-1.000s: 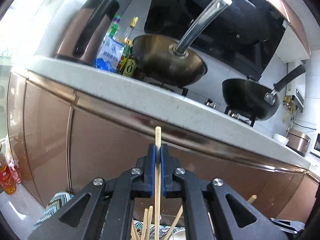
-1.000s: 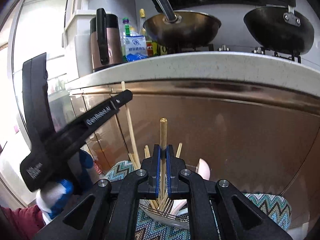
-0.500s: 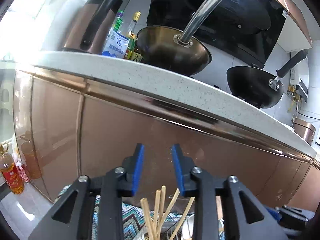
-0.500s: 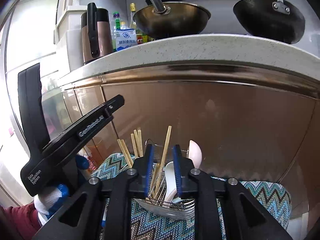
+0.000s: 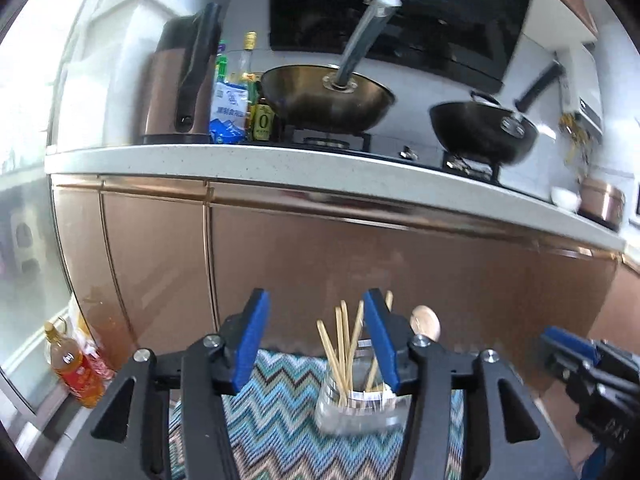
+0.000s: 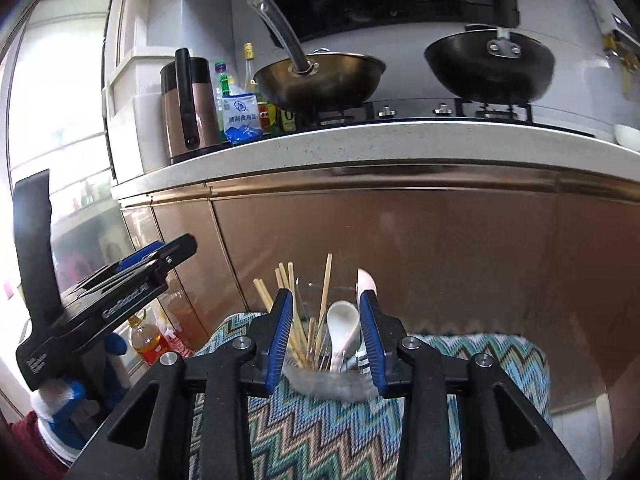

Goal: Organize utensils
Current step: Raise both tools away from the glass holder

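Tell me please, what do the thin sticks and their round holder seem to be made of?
The thin pale-yellow chopsticks look like bamboo or wood: matte, light tan. The round clear holder jar seems glass, perhaps clear plastic: the zigzag cloth shows through it.

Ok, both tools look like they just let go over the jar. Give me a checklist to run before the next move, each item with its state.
1. Left tool holds nothing: ok, its jaws are opening with no chopstick pressed between them.
2. Right tool holds nothing: ok, its jaws are opening too, pads clear of the utensils behind.
3. Chopsticks inside the glass jar: ok, they lean at mixed angles.
4. White spoon in the jar: ok, bowl up.
5. Jar upright on the zigzag cloth: ok.
6. More loose utensils to sort: cannot tell, none show in either view.
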